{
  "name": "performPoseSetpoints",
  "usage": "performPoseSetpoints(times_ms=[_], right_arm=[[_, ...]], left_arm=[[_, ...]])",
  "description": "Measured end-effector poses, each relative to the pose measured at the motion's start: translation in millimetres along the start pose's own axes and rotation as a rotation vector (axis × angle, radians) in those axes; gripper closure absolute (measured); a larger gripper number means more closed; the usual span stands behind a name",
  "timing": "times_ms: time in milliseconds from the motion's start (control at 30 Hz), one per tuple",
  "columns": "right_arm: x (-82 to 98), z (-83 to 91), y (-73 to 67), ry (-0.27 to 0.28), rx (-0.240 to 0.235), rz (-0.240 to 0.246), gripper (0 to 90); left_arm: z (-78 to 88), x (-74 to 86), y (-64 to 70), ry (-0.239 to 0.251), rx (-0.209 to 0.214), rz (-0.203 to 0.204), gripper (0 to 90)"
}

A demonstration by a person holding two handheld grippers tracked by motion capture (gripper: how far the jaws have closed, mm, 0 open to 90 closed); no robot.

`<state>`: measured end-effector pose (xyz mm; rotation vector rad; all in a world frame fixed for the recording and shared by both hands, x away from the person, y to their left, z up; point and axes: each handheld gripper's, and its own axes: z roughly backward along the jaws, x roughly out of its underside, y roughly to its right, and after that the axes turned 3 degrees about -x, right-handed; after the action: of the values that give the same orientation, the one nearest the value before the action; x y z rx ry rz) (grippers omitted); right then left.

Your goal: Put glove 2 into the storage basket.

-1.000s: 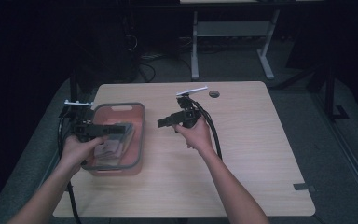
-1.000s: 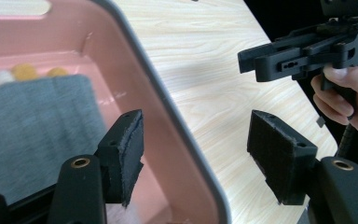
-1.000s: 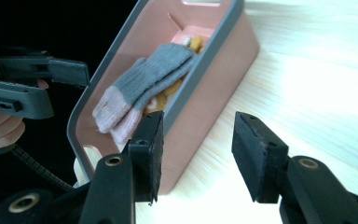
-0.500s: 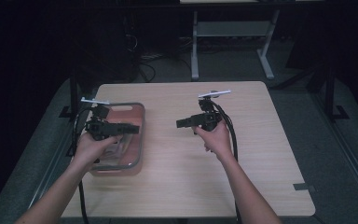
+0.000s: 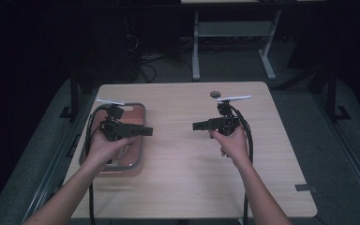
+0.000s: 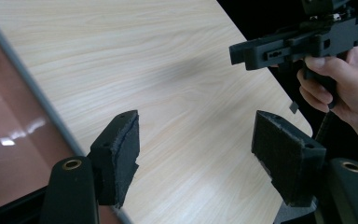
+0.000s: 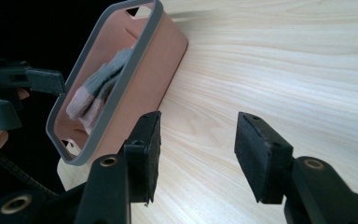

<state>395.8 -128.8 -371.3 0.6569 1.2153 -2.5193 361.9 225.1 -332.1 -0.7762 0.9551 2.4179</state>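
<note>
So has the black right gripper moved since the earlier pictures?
Yes. The right gripper has shifted rightward across the wooden table, away from the pink bin.

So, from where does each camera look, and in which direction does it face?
High view: above the person's side, facing forward and down on the table; shows both forearms, left gripper, right gripper.
Left gripper view: on the left gripper, along its open jaws across the table to the right gripper.
Right gripper view: on the right gripper, along its open jaws to the bin holding a sock.
All share table and bin.
</note>
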Motion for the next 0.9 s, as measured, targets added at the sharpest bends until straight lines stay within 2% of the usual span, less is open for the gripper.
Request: performPoseSetpoints(times_ms=[567, 867, 900], right_arm=[[12.6, 21.5, 17.4, 0.029, 0.014, -0.033, 49.2], [24.8, 35.0, 30.6, 0.042, 0.026, -0.057, 48.0], [27.2, 37.8, 32.9, 0.047, 0.025, -0.066, 47.9]], left_arm=[[-25.3, -2.2, 24.3, -0.025, 0.044, -0.038, 30.6], [-46.0, 1.0, 41.4, -0.068, 0.065, -0.077, 29.6], [-48.1, 1.5, 43.4, -0.071, 0.068, -0.07, 29.5]])
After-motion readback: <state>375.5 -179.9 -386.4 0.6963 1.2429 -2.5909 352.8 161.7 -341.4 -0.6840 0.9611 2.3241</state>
